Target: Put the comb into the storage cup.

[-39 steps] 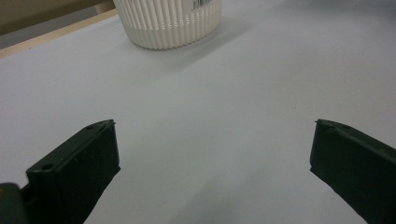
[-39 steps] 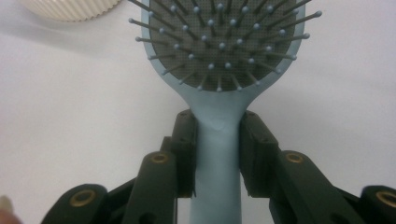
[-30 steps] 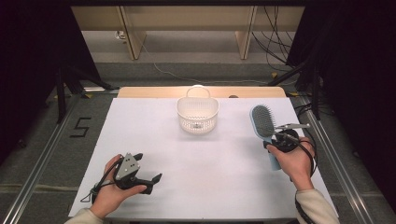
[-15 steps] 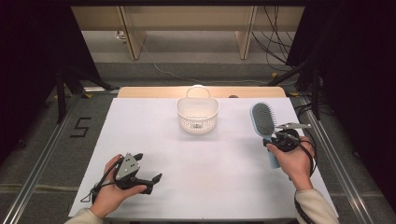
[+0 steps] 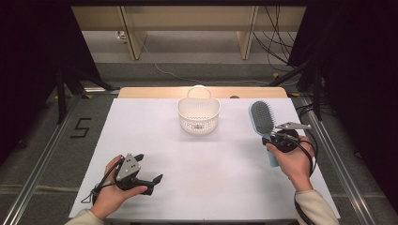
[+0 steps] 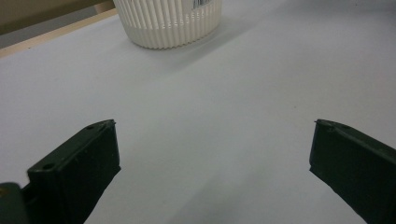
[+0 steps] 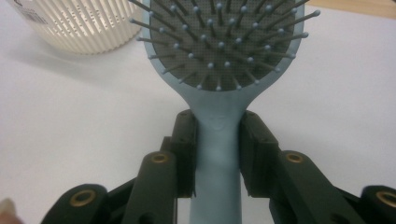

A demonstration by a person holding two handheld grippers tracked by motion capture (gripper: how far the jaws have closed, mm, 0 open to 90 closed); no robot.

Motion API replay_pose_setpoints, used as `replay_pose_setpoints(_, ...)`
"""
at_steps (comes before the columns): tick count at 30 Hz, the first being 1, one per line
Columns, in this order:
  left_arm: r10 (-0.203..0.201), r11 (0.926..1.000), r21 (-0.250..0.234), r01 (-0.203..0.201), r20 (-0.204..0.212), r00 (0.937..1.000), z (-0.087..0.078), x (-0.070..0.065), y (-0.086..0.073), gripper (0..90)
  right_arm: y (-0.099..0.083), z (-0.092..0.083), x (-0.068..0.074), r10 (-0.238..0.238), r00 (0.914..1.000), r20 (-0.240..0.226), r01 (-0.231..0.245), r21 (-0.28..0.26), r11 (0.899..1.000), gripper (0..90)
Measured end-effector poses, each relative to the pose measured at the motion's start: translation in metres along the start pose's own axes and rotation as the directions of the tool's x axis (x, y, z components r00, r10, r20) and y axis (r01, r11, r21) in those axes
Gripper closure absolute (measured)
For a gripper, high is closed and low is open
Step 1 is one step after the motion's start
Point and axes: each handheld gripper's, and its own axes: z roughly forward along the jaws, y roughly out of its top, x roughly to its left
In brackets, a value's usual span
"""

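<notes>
The right gripper [image 5: 278, 139] clamps the blue hairbrush [image 5: 263, 123] by its handle, right of the white basket [image 5: 199, 115] (barcode label, unreadable). The left gripper [image 5: 152, 180], near the basket's front-left, gapes empty.

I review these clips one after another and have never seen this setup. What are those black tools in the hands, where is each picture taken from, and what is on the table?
A person sits at a white table and holds a hand-operated two-jaw gripper in each hand. The high view looks down from above the person's side. The other two pictures come from cameras riding on the grippers, looking along their black jaws.

The right gripper is shut on the handle of a light blue hairbrush, bristles facing up; the high view shows the same brush at the table's right side. The left gripper rests low near the front left, jaws wide apart with nothing between them. Ahead of it stands a white slatted basket with a handle, near the table's far edge.
</notes>
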Motion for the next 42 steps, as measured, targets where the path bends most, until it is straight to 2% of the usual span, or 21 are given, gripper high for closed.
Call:
replay_pose_setpoints(16,-0.001,1.0000,0.000,0.001,0.001,1.0000,0.000,0.000,0.000,1.1,0.003,-0.003,0.000,0.006,0.9998,0.017,-0.005,-0.077,0.997,70.5)
replay_pose_setpoints(31,0.001,1.0000,-0.002,-0.001,-0.002,1.0000,0.000,0.000,0.000,1.1,0.006,-0.003,0.002,0.002,0.9996,0.029,0.001,-0.107,0.994,70.5)
replay_pose_setpoints(42,-0.001,1.0000,-0.002,0.001,0.000,1.0000,0.000,-0.001,0.000,1.3,0.011,0.000,0.003,-0.004,0.9998,0.019,0.006,-0.127,0.992,70.5)
